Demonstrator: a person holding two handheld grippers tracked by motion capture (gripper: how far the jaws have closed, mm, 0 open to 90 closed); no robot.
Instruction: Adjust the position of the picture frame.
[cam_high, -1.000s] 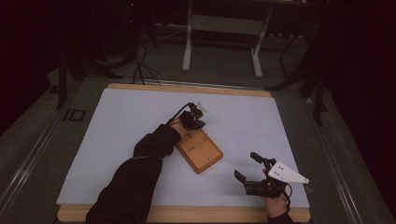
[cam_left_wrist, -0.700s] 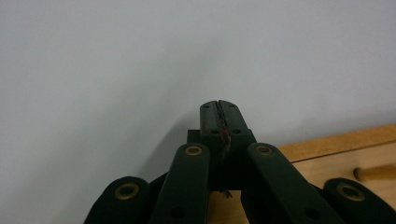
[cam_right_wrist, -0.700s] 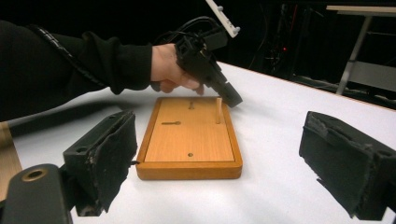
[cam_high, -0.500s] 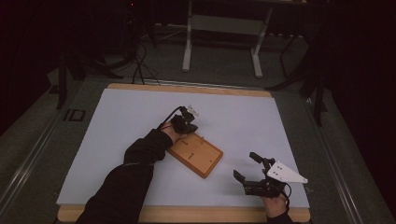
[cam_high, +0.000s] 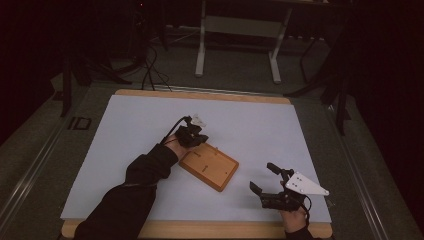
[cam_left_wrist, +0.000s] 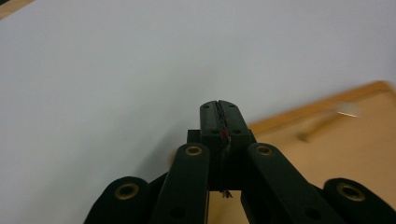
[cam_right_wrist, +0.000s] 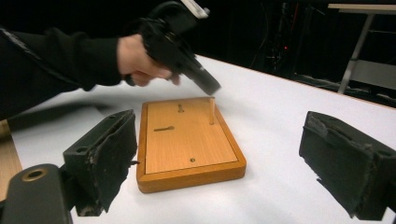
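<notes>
A dim room with dark stands and cables behind it surrounds a wood-edged bench (cam_high: 200, 95) topped by a pale sheet. On the sheet, a little toward the person, lies a shallow wooden tray (cam_high: 209, 167) with a raised rim, set at an angle; the right gripper view shows a short upright peg (cam_right_wrist: 212, 111) near its far edge, two small dark marks and a small hole in its floor. Over the last second the left gripper (cam_high: 195, 136) has slid leftward across the bench, and the tray has shifted and turned with it, so this looks like a push or drag to reposition the tray. That gripper's jaws are pressed fully together with nothing between them, its tip just at the tray's far corner by the peg; whether it touches the wood I cannot tell. The right gripper (cam_high: 261, 185) has kept still near the front edge, jaws spread wide and empty, pointing at the tray, probably waiting to take hold once the tray settles.
</notes>
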